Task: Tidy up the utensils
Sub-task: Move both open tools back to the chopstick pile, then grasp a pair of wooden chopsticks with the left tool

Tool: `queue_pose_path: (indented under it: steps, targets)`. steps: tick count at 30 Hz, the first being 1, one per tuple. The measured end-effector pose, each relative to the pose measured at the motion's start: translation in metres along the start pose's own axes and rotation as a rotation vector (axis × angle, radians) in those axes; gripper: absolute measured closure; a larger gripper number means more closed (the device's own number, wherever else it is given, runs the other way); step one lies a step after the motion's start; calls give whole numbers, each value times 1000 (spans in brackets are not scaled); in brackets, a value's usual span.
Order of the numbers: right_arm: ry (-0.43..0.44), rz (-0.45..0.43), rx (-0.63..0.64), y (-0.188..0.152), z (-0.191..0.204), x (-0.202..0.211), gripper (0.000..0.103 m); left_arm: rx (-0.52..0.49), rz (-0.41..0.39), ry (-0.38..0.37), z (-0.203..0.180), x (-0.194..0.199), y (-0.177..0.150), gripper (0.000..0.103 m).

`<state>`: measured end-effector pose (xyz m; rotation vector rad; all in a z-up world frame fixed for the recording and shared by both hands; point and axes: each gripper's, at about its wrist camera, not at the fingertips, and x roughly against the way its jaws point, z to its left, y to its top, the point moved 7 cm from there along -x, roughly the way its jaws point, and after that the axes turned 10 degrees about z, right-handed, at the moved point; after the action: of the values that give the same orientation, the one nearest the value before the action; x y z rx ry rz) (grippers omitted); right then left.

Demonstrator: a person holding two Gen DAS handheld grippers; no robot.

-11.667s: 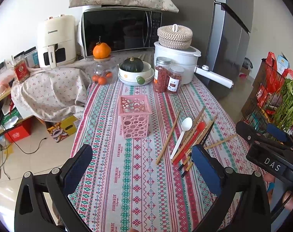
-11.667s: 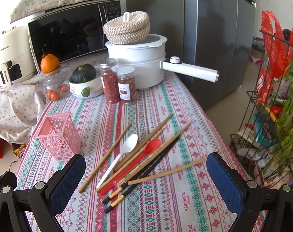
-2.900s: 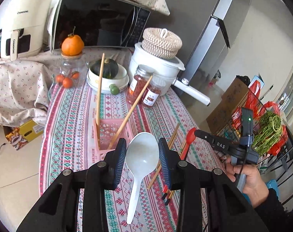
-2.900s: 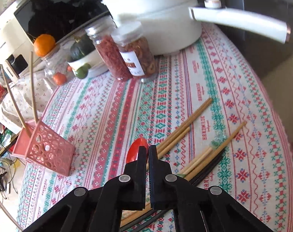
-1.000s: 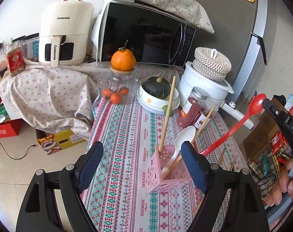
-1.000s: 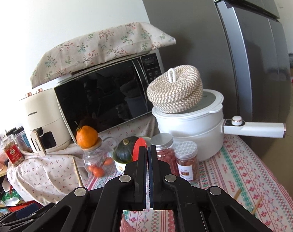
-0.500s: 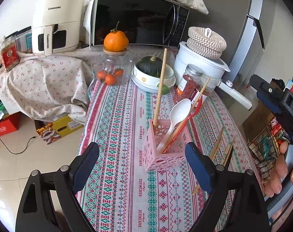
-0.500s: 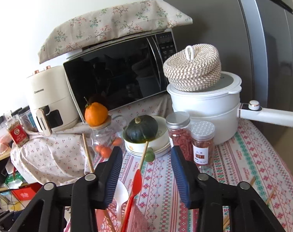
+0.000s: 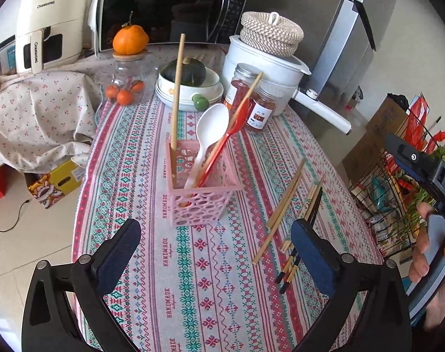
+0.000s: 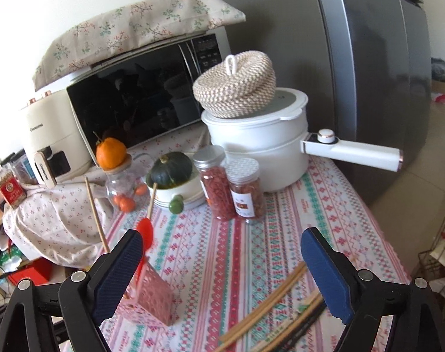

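microwave (image 9: 169,8), white pot (image 10: 260,146), 2 spice jars (image 10: 231,187), squash (image 9: 187,72), fridge (image 10: 354,58)

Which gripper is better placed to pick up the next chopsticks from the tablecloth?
Right gripper: open, with the loose chopsticks between its fingers. Left gripper faces the pink basket.

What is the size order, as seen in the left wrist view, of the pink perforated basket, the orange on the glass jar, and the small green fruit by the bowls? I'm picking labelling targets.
1. Pink perforated basket, though it is nearest the camera.
2. Orange on the glass jar.
3. Small green fruit.
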<state>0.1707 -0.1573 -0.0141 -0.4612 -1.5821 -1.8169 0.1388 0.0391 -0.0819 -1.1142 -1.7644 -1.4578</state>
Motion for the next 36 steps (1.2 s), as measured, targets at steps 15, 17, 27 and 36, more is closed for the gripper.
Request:
queue_pose_path:
  steps: [15, 17, 27, 36]
  targets:
    - [-113, 285, -92, -55, -92, -5, 0, -183, 70, 73, -63, -10, -25, 0]
    - [-99, 324, -138, -61, -100, -11, 0, -204, 70, 92, -69, -12, -20, 0]
    - [-238, 510, -141, -94, -134, -53, 0, -316, 214, 140, -126, -65, 21, 0]
    - [-213, 579, -263, -102, -166, -72, 0, -235, 396, 95, -154, -166, 75, 19]
